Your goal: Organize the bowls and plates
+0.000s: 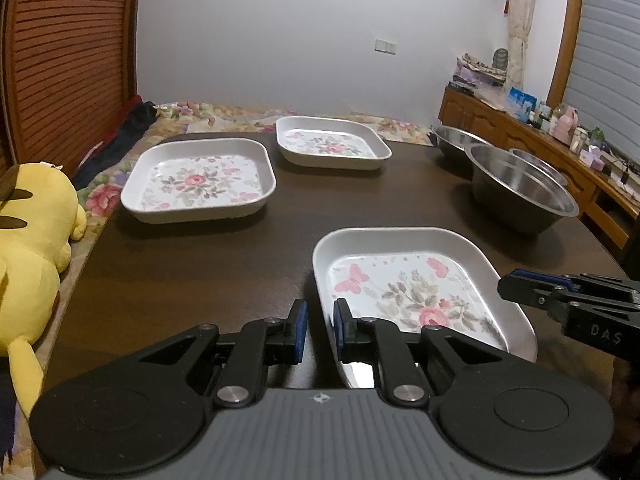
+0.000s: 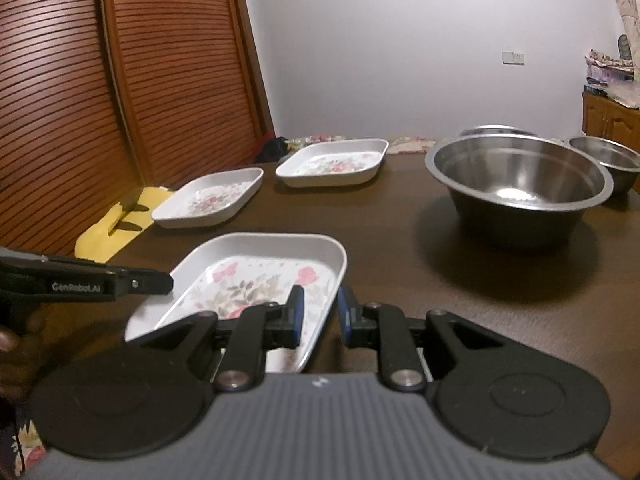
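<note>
A: Where are the claws?

B: The left claw straddles the left rim of the near plate: one pad sits outside the wall, the other inside. The jaws are parted, with a gap either side of the rim, so nothing is gripped. The right claw does the same on that plate's right rim, also parted and not gripping.

A: How does the plate lie?

B: Flat on the counter, between the two claws. It is a rounded square, so no clear long axis. In the left view it sits turned, with one corner pointing away and to the right.

A: Any writing?

B: The left claw's side reads "GenRobot.AI" in the right view. The right claw's side shows "DAS" in the left view; the rest is cut off.

A: Further out?

B: Ahead and left of the left claw is a second floral plate. Beyond it, further ahead, is a third. Both lie flat and apart. Ahead of the right claw is a big steel bowl, upright, with a smaller bowl past it to the right and another rim just showing behind. A yellow plush toy lies off the counter's left edge, on a floral bedspread.
</note>
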### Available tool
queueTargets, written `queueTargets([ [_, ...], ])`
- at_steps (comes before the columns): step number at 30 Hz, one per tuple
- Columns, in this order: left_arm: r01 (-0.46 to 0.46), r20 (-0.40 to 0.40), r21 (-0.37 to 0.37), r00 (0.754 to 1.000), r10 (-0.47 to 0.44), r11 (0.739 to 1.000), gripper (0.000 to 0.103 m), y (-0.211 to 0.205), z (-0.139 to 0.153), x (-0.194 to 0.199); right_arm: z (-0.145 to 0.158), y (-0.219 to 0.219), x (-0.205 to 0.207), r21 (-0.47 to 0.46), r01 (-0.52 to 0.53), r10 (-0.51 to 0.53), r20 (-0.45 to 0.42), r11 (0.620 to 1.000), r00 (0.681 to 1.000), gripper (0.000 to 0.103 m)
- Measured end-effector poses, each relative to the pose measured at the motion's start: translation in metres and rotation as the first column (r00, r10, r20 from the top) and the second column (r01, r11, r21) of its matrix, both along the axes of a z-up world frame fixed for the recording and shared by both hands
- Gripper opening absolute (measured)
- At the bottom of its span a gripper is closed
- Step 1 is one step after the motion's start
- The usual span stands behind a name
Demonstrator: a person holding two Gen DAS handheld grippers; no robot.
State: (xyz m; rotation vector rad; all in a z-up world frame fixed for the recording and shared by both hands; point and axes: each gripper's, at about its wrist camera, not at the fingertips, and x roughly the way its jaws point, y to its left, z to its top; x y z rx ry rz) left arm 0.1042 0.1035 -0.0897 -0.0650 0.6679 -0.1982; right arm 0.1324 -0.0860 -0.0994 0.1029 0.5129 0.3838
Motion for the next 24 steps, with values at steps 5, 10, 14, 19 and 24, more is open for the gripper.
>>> queueTargets([
  [5,-0.003,0.02,0.005,1.0,0.003,1.0,0.017,0.003,0.008,0.002,0.008,-0.001,0.001,0.007,-0.006,0.006,0.022,1.0,1.0,0.021],
  [10,-0.008,0.041,0.011,0.999,0.008,1.0,0.018,0.009,0.018,0.011,0.025,0.006,0.01,-0.005,-0.03,0.03,0.054,1.0,0.998,0.021],
  [14,-0.022,0.052,0.034,0.998,0.02,0.999,0.022,0.017,0.024,0.026,0.04,0.013,0.024,-0.009,-0.073,0.073,0.069,0.997,0.995,0.021],
  [19,-0.046,0.061,0.04,0.997,0.044,0.998,0.024,0.029,0.03,0.05,0.052,0.025,0.049,-0.019,-0.125,0.126,0.051,0.992,0.991,0.022],
  [24,-0.065,0.062,0.05,0.996,0.062,0.997,0.028,0.043,0.033,0.073,0.063,0.04,0.072,-0.022,-0.17,0.17,0.038,0.985,0.985,0.036],
])
